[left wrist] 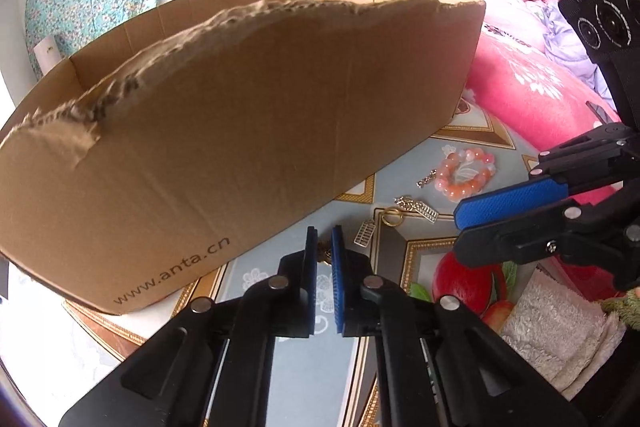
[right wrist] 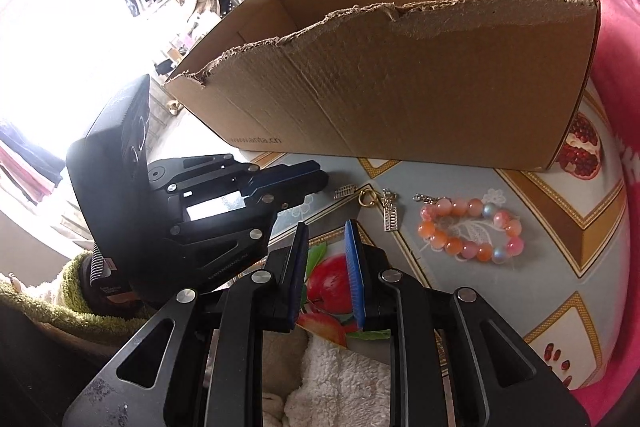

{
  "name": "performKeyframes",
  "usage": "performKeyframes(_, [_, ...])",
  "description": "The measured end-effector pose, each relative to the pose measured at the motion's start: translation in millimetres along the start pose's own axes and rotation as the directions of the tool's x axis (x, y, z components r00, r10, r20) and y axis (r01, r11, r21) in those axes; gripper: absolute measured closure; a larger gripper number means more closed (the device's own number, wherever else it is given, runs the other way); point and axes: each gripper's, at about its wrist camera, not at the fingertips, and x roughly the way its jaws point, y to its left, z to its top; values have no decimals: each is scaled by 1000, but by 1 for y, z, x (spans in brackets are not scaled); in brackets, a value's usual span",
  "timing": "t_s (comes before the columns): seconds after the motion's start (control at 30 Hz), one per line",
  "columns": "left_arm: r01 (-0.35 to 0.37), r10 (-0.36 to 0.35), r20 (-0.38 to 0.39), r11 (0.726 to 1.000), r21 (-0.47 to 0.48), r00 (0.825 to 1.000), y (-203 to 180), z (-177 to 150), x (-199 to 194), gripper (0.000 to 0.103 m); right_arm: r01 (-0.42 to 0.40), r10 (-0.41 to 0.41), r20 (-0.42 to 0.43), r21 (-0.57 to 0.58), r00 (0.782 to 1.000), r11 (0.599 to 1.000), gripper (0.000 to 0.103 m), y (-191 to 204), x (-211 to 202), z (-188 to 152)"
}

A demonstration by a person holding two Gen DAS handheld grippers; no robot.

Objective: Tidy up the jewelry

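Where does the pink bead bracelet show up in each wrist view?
Left wrist view: the bead bracelet lies right of centre on the patterned tablecloth, past the box's right corner.
Right wrist view: it lies right of centre, below the box, beyond the right tongs.
Shared landmark: the torn cardboard box printed with a web address, also in the right view.

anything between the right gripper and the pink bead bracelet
Nothing visible. The right gripper hangs open over the table, and the bead bracelet lies ahead to its right with only bare tablecloth between; the keyring charms sit off that line.
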Motion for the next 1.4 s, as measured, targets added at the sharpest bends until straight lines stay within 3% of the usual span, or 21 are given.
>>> performKeyframes(0.3, [-20, 20, 11, 998, -66, 1000, 12, -11, -19, 97, 26, -26, 4, -58, 1000, 998, 83, 9, 1, 5])
performKeyframes(0.57, [-42, 43, 5, 990, -137, 999, 27, -24, -30, 97, 89, -91, -14, -94, 996, 992, 83, 15, 17, 10])
performKeyframes(0.7, [-41, 43, 6, 988, -152, 999, 31, -28, -32, 97, 158, -162, -41, -88, 986, 984, 83, 11, 28, 11])
performKeyframes(1.4, [-24, 25, 4, 984, -175, 1000, 37, -30, -31, 97, 301, -299, 46, -212, 953, 930, 84, 40, 41, 9])
